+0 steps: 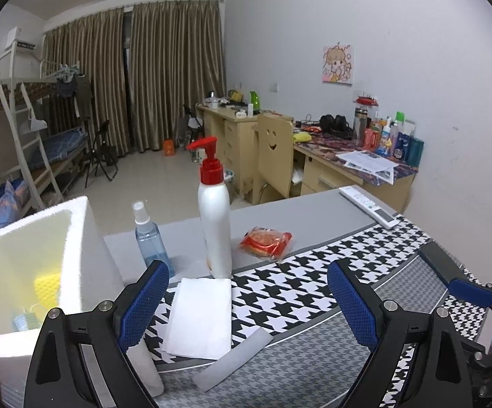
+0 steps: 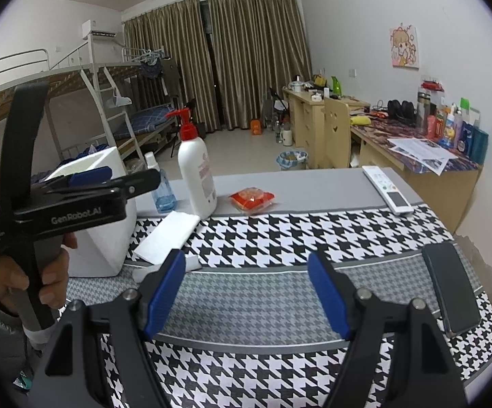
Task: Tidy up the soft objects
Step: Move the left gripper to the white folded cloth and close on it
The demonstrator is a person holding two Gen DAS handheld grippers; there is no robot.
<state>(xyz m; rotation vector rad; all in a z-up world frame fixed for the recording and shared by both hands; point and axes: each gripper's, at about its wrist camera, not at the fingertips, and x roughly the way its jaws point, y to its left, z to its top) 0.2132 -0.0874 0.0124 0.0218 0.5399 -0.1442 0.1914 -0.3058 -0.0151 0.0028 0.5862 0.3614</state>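
A folded white tissue [image 1: 200,316] lies on the houndstooth cloth [image 1: 297,292] just ahead of my open, empty left gripper [image 1: 247,301]. A grey cloth strip [image 1: 232,360] lies under the tissue's near edge. A white foam box [image 1: 58,238] stands at the left with a yellow sponge [image 1: 47,289] inside. A red snack packet [image 1: 266,241] lies behind. In the right wrist view, my right gripper [image 2: 246,289] is open and empty over the cloth, right of the tissue [image 2: 167,234], the box [image 2: 109,231] and the left gripper [image 2: 109,176].
A white pump bottle [image 1: 213,217] and a blue spray bottle [image 1: 149,234] stand behind the tissue. A remote [image 2: 387,190] and a dark phone [image 2: 451,289] lie at the right of the table. A desk and chair [image 1: 273,156] stand beyond.
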